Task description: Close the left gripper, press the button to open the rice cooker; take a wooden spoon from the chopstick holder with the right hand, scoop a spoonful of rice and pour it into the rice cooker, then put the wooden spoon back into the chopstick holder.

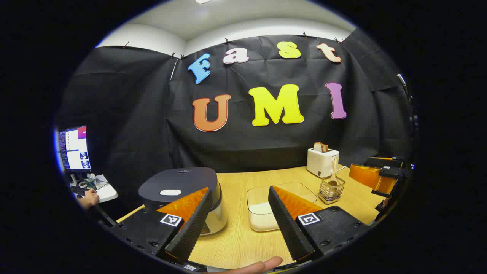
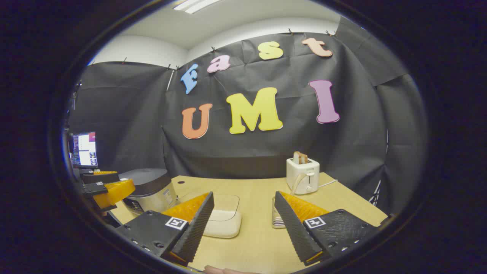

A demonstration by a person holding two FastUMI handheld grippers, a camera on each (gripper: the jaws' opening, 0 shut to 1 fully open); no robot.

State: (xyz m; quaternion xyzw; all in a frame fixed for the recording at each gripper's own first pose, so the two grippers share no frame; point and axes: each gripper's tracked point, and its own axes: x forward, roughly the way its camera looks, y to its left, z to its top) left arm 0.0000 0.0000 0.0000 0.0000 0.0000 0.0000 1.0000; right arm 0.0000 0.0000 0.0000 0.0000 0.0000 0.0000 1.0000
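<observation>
A rice cooker (image 1: 182,190) with a dark closed lid and shiny body stands at the table's left; its lid also shows in the right gripper view (image 2: 146,186). A clear container of white rice (image 1: 266,207) (image 2: 224,217) sits in the middle. A wire chopstick holder (image 1: 331,190) holds a wooden spoon (image 1: 333,177) upright. In the right gripper view the holder (image 2: 277,217) is half hidden behind a finger. My left gripper (image 1: 239,222) is open and empty above the near table edge. My right gripper (image 2: 243,228) is open and empty too. Each gripper appears at the other view's edge: the right (image 1: 380,179), the left (image 2: 108,190).
A white toaster (image 1: 321,161) (image 2: 302,175) with bread in it stands at the back of the wooden table (image 1: 236,243), its cord trailing right. A monitor (image 1: 74,148) sits off to the left with a person's hand (image 1: 89,198) below it.
</observation>
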